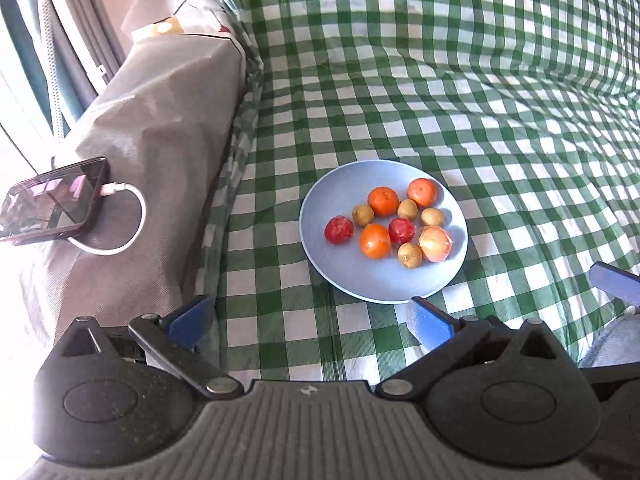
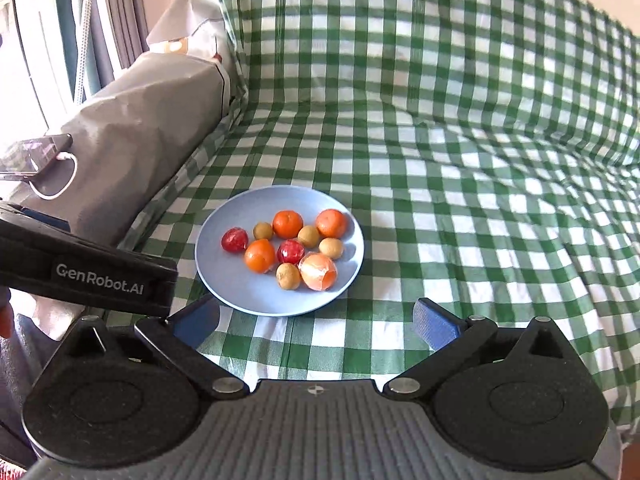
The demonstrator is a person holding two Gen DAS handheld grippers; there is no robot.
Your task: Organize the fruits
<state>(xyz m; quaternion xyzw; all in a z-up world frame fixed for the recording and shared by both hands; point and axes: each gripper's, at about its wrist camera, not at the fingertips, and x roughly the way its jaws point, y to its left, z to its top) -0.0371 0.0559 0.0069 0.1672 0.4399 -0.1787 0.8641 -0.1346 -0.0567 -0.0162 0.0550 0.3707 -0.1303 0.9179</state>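
A light blue plate (image 1: 340, 276) (image 2: 224, 280) lies on the green checked cloth and carries several fruits: oranges (image 1: 383, 201) (image 2: 287, 224), small brown kiwis (image 1: 409, 255) (image 2: 289, 276), two red fruits (image 1: 339, 229) (image 2: 234, 239) and one pale orange fruit in clear wrap (image 1: 435, 243) (image 2: 318, 271). My left gripper (image 1: 310, 318) stands open in front of the plate with nothing between its blue fingers (image 1: 428, 320). My right gripper (image 2: 318, 320) is open too, just short of the plate's near rim, and holds nothing. The left gripper's black body (image 2: 92, 272) shows at the left of the right wrist view.
The green checked cloth (image 1: 500, 100) covers the seat and rises up the back. At the left stands a grey covered armrest (image 1: 160, 128) with a phone (image 1: 52, 204) on a white cable (image 1: 128, 216). A window frame lies beyond it.
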